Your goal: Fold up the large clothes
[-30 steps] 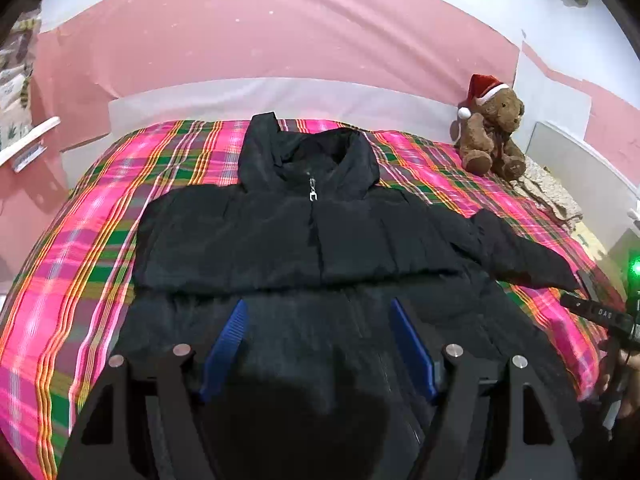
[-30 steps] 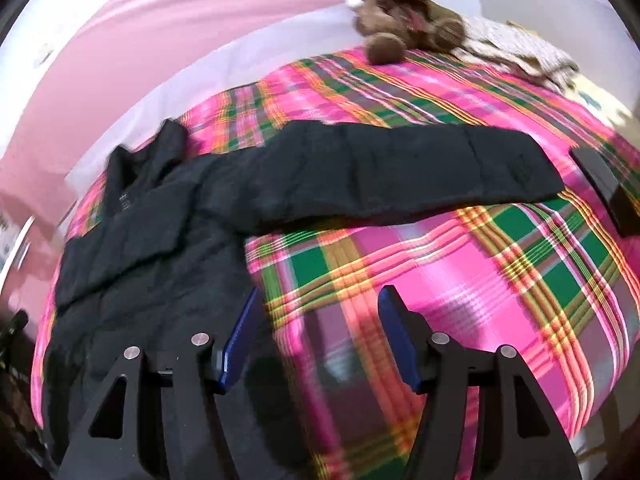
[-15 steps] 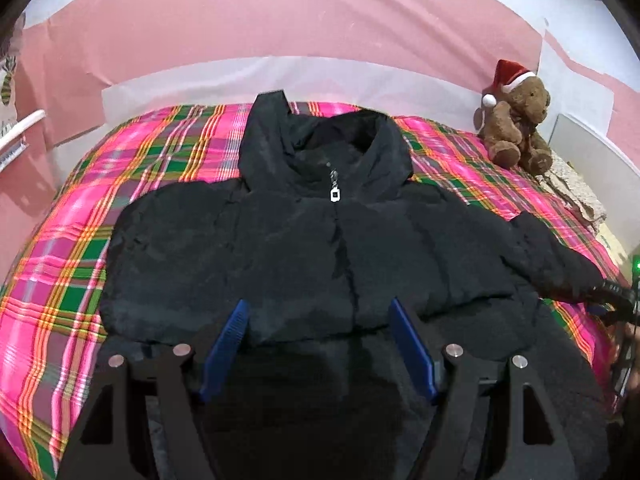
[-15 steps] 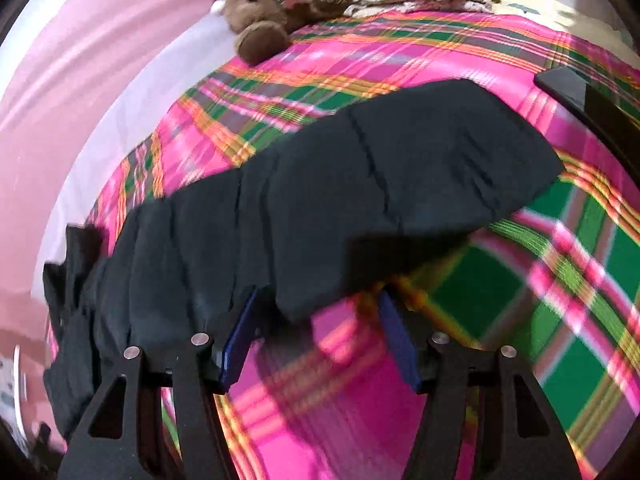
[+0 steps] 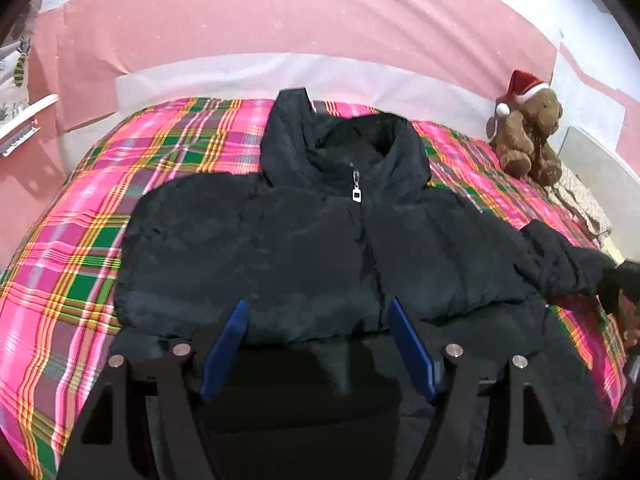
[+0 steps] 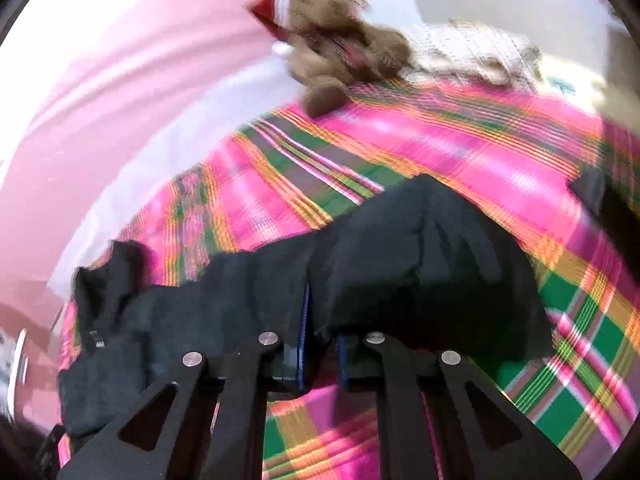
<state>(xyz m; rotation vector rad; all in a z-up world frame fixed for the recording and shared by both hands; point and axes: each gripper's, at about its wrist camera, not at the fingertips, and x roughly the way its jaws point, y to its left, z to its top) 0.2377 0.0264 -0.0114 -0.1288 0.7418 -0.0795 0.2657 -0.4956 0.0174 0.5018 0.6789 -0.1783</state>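
Jacket [image 5: 304, 248], black, hooded and zipped, lies face up on the plaid bed [image 5: 80, 264]; its far-left sleeve appears already folded in over the chest, while the other sleeve [image 6: 420, 264] reaches toward the teddy bear [image 5: 528, 128] side. My right gripper [image 6: 320, 344] has its fingers clenched on that sleeve near the cuff, though the view is blurred, and my left gripper [image 5: 316, 344] hovers over the lower front with fingers spread wide, grasping nothing. I judge the task early: this sleeve fold, then the body and hood folds, remain.
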